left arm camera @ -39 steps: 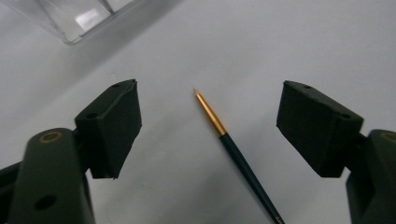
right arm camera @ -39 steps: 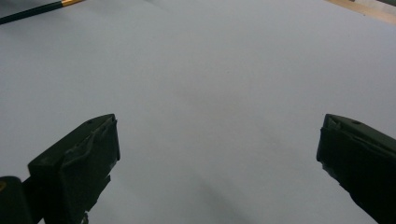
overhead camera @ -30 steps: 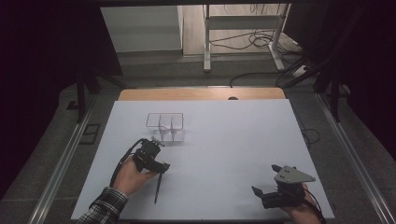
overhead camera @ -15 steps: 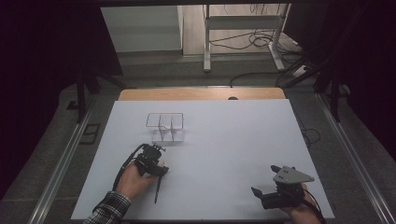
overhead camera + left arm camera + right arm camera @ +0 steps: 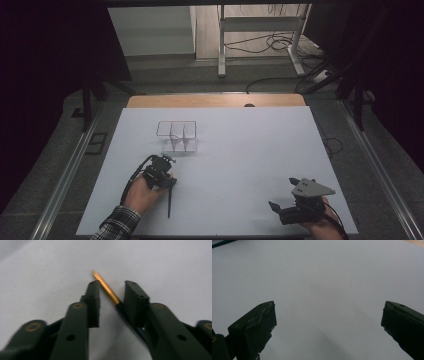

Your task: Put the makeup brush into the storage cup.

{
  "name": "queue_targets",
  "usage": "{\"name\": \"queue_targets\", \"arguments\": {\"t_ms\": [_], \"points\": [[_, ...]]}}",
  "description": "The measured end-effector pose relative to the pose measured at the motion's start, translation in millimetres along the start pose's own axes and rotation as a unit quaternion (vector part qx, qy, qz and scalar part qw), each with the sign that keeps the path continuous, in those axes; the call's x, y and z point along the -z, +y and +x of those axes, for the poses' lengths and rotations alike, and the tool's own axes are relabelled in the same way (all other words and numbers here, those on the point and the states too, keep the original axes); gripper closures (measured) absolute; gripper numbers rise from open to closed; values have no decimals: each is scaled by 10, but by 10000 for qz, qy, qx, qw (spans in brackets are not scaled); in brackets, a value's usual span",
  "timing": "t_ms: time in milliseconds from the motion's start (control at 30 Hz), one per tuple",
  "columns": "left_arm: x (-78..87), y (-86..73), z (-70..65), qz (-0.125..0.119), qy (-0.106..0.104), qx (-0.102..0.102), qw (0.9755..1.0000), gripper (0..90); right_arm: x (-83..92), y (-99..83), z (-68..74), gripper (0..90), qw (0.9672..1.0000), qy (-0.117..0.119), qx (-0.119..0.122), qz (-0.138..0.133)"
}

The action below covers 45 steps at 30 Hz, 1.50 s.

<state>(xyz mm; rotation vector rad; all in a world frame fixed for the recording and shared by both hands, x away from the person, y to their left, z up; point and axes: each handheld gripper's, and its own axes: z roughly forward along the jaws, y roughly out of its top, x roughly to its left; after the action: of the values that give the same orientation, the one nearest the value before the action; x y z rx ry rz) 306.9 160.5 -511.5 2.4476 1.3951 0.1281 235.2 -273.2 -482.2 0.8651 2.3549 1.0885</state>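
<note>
Pen is lying flat on the bench, straddled by the left claw, whose jaws have just been closing but are not yet clamped. Lift and transfer to the wire organizer are judged outstanding. Right claw is held wide apart, empty.

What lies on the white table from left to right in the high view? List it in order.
Left gripper over the dark pen → clear divided organizer → right gripper, fingers spread wide over the white table. The pen lies between the left fingers, which have just been closing; a gap remains.
</note>
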Motion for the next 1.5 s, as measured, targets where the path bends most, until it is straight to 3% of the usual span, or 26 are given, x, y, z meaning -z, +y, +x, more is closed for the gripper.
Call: {"name": "queue_targets", "arguments": {"t_ms": [100, 333, 533, 900, 1067, 1333, 1500], "points": [[4, -9, 11, 23, -98, 0, 9999, 830, -1, -2, 2, 0, 10000, -1, -1, 0], [8, 5, 2, 71, -68, 2, 10000, 842, -2, -3, 4, 1, 10000, -9, 21, 12], [34, -4, 14, 51, -202, -3, 9998, 842, -4, -3, 4, 1, 10000, -11, 18, 16], [246, -36, 86, -391, -432, 41, 9983, 842, 4, 3, 7, 1, 10000, -18, 13, -6], [365, -71, 121, -757, -551, 46, 9956, 842, 6, 5, 8, 1, 10000, -16, -3, -28], [462, -98, 135, -1074, -631, 21, 9922, 842, 5, 3, 5, 1, 10000, -17, 7, -18], [543, -104, 152, -1302, -731, -3, 9888, 841, 4, 4, 6, 1, 10000, -16, 10, -13]]}}
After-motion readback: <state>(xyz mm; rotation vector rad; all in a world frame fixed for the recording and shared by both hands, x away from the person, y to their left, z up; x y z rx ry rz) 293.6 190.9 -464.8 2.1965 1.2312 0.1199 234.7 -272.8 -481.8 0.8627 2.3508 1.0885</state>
